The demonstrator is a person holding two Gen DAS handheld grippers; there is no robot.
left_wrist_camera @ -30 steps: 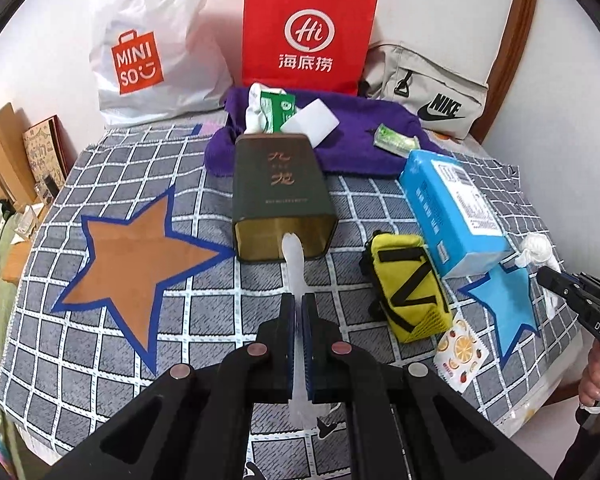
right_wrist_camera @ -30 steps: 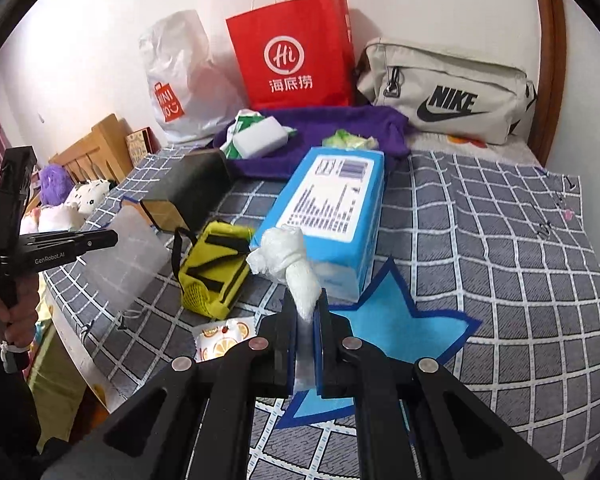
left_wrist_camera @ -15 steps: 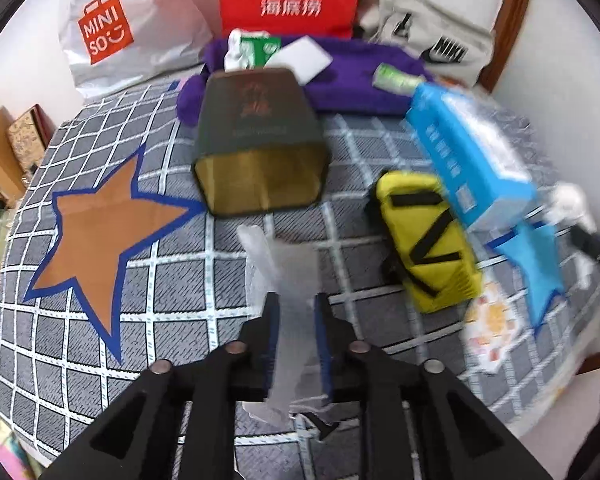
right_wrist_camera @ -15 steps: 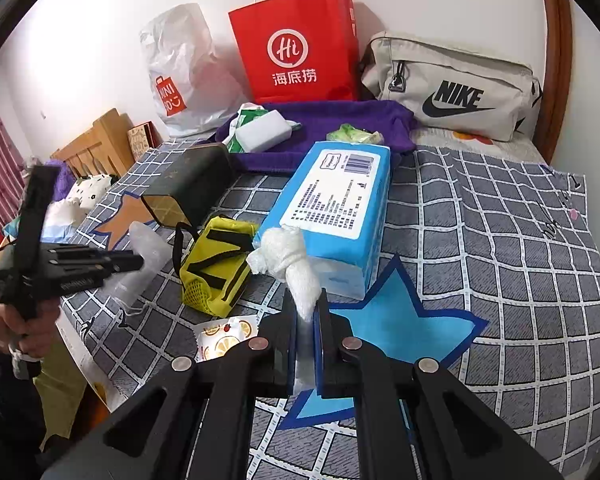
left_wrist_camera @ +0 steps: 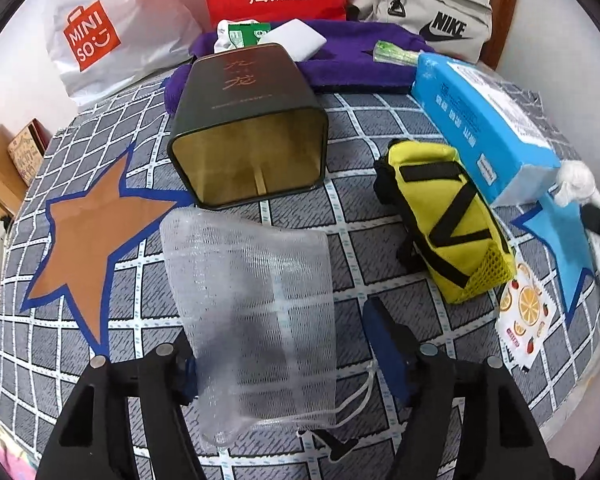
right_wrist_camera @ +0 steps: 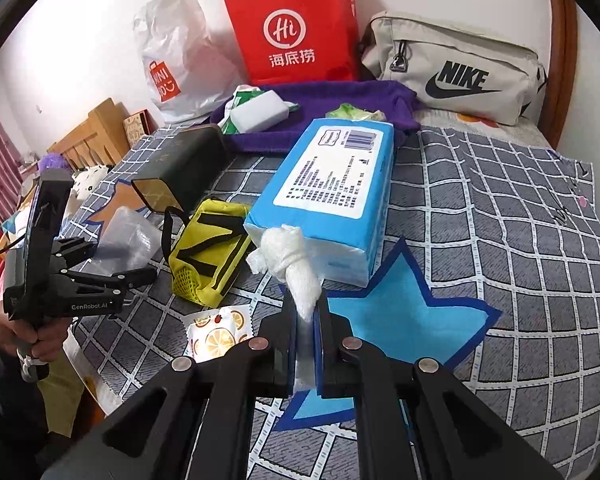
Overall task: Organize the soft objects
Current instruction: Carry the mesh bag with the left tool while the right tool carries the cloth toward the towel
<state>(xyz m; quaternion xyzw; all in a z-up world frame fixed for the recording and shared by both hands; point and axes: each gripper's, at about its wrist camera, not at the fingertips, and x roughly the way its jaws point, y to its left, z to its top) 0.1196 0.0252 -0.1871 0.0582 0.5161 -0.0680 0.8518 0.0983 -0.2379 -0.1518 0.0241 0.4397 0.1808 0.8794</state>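
Between spread left gripper jaws: white mesh bag, released flat on checkered cloth before open tin (likely destination). Right gripper clamps white gauze wad over blue star.

A bed covered by a grey cloth with a white grid carries everything. An orange star patch with a blue border and a light blue star patch are set into the cloth. Directly on it lie a dark green metal tin on its side with its open end forward, a white mesh drawstring pouch just in front of the tin, a yellow fabric pouch with black straps, a blue pack of tissues, a small fruit-printed sachet and a purple towel.
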